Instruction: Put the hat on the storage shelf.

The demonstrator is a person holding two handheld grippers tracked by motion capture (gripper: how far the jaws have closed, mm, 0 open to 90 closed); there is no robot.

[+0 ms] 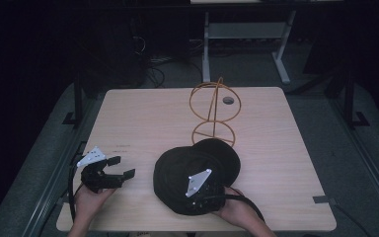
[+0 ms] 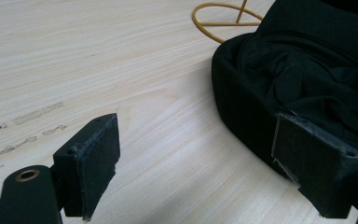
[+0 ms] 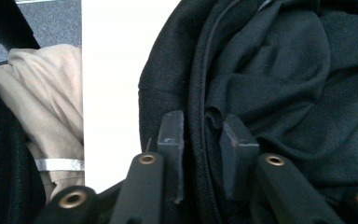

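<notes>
1. Jaws of the right gripper (image 1: 208, 195) are pinched on the rim of the black cap (image 1: 197, 170), which lies upside down near the table's (image 1: 143, 113) front edge; the left gripper (image 1: 118, 168), toward the front left corner, gapes empty.
2. Left gripper view: wide-open pads flank bare wood, the cap just beside one pad, a wire stand (image 2: 223, 21) behind.
3. Right gripper view: both pads (image 3: 171, 135) clamp the rim seam. That thin bite may slip when lifted, dropping the cap.

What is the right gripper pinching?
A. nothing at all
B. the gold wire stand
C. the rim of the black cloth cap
C: in the right gripper view the right gripper has its fingers closed on the rim of the black cloth cap; the gold wire stand stands apart.
</notes>
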